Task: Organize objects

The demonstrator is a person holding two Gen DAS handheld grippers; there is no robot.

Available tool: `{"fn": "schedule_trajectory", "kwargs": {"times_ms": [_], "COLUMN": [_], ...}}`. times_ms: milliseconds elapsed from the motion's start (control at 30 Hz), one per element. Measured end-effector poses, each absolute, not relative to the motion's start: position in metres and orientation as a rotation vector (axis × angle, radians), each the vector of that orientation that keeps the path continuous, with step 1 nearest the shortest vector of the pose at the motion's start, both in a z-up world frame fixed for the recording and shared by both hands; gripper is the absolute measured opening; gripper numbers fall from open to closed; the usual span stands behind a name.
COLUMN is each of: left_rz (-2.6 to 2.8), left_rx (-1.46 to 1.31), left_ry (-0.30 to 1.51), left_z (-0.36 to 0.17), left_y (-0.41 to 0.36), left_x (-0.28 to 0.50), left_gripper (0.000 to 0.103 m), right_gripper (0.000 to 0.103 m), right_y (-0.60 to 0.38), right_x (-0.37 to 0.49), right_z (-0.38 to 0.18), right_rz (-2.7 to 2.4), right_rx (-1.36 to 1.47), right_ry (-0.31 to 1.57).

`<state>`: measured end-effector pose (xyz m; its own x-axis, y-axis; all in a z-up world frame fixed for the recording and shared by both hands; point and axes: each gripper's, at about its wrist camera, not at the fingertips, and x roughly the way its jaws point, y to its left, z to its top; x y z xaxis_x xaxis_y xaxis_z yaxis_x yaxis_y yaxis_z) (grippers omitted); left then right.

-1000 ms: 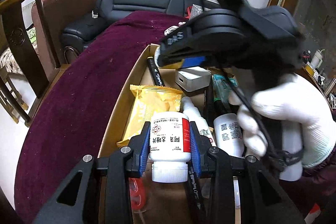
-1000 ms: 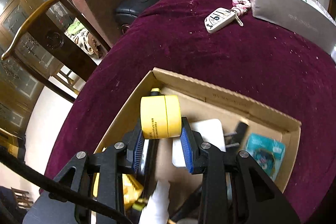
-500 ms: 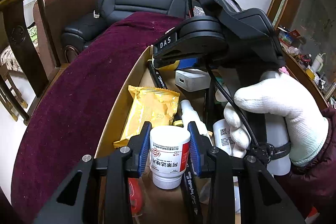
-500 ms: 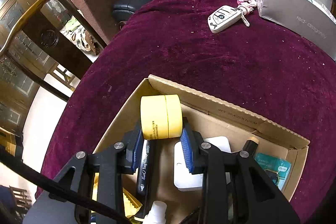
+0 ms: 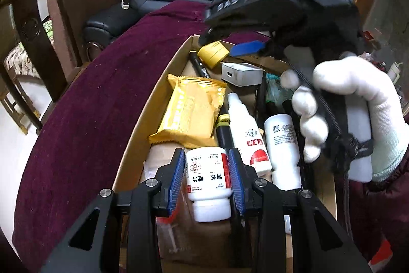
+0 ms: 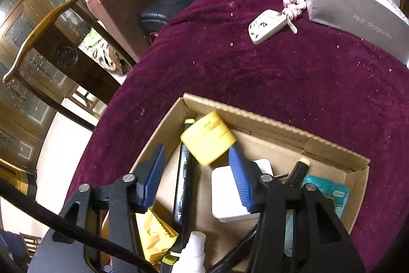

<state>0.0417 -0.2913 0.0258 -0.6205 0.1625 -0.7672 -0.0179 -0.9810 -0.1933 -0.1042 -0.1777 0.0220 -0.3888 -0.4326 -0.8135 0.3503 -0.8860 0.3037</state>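
A white medicine bottle (image 5: 208, 178) with a red label hangs cap-down over the near end of the cardboard box (image 5: 153, 104), and my left gripper (image 5: 205, 154) is shut on it. My right gripper (image 6: 196, 152), held by a white-gloved hand (image 5: 358, 94), hovers over the box's far left corner (image 6: 281, 123). Its jaws are opening. A yellow tub (image 6: 207, 141) lies tilted there on a black marker (image 6: 182, 181), free of the left pad and close by the right one. From the left wrist the yellow tub (image 5: 213, 54) shows under the right gripper (image 5: 246, 47).
The box also holds a yellow snack packet (image 5: 194, 109), a white adapter (image 6: 230, 193), a white spray bottle (image 5: 245, 134), another white bottle (image 5: 282, 145) and a teal packet (image 6: 329, 193). A car key (image 6: 267, 26) and a grey carton (image 6: 352, 12) lie on the maroon cloth beyond.
The right gripper's jaws have spread, and the yellow tub has dropped from them into the box's far corner. The left gripper keeps its hold on the medicine bottle.
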Motion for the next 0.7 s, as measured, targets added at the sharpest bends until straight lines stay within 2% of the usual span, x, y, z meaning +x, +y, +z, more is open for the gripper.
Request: {"fn": "schedule_trajectory", "kwargs": {"times_ms": [400,567,633,700], "left_rz": [2.863,3.049,3.093,3.116], "left_rx": [-1.139,-0.917,-0.826,-0.757], "left_ry": [-0.358,-0.348,-0.338,-0.325], "left_z": [0.056,0.088,0.102,0.112], "left_y": [-0.306,-0.307,-0.304,-0.299], "left_x": [0.082,0.111,0.12,0.126], "left_gripper": [0.034,0.061,0.069,0.069], "right_gripper": [0.051,0.057,0.06,0.061], "right_y": [-0.132,-0.096,-0.083,-0.073], "right_x": [-0.07,-0.029,-0.008,0.014], "right_z": [0.066,0.079,0.081,0.082], "right_rz": [-2.382,-2.436,-2.456,-2.481], "right_rx": [1.246,1.173,1.138,1.095], "right_ry": [-0.161,-0.168,-0.177,-0.176]}}
